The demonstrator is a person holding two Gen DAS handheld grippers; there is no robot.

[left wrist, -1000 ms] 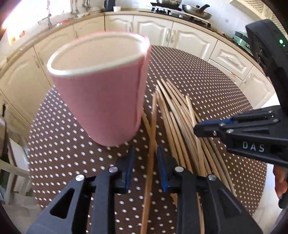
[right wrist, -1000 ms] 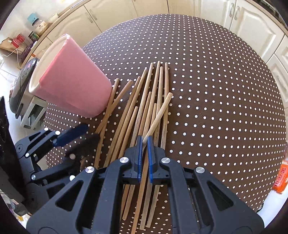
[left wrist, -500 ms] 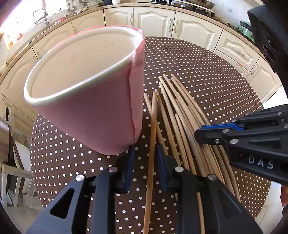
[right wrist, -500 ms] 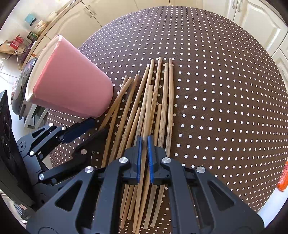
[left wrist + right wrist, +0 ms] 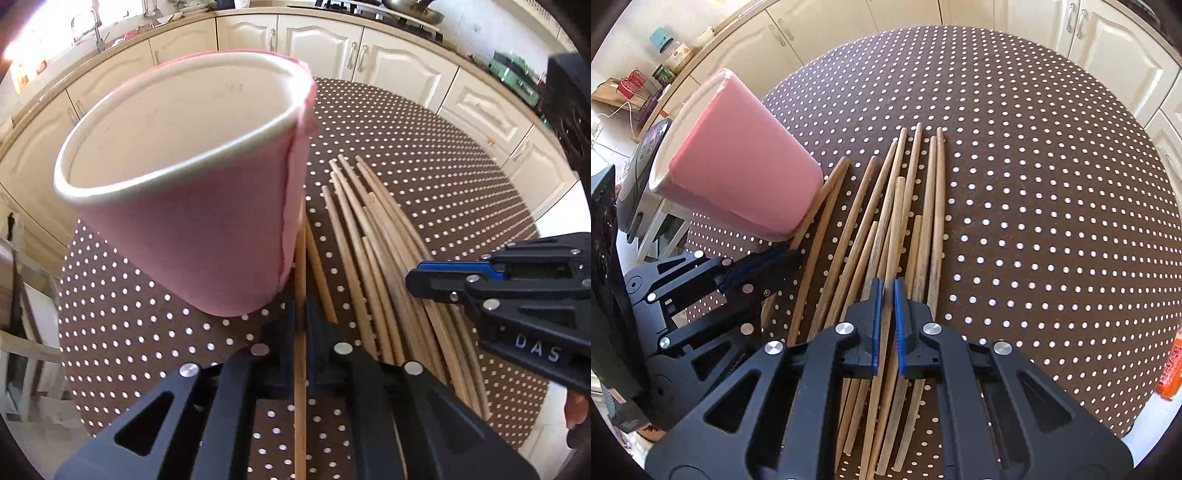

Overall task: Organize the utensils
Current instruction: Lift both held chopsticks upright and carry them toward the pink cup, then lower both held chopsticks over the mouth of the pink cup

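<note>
A pink cup [image 5: 192, 206] with a white inside stands on the dotted brown table, also in the right wrist view [image 5: 738, 177]. Several wooden chopsticks [image 5: 373, 254] lie in a row to its right, also in the right wrist view [image 5: 897, 221]. My left gripper [image 5: 300, 332] is shut on one chopstick [image 5: 300, 406] that runs up beside the cup's base. My right gripper [image 5: 885, 295] is shut on one chopstick [image 5: 895, 206] in the middle of the row. The right gripper also shows in the left wrist view [image 5: 424, 277]; the left one in the right wrist view [image 5: 783, 254].
The round table [image 5: 1034, 184] has a brown cloth with white dots. Cream kitchen cabinets [image 5: 314, 40] stand behind it. An orange packet [image 5: 1172, 365] lies past the table's right edge. An appliance [image 5: 639, 173] sits left of the cup.
My left gripper has closed on the chopstick beside the cup. The cup looks nearer in the left wrist view. My right gripper holds its chopstick lower against the row.
</note>
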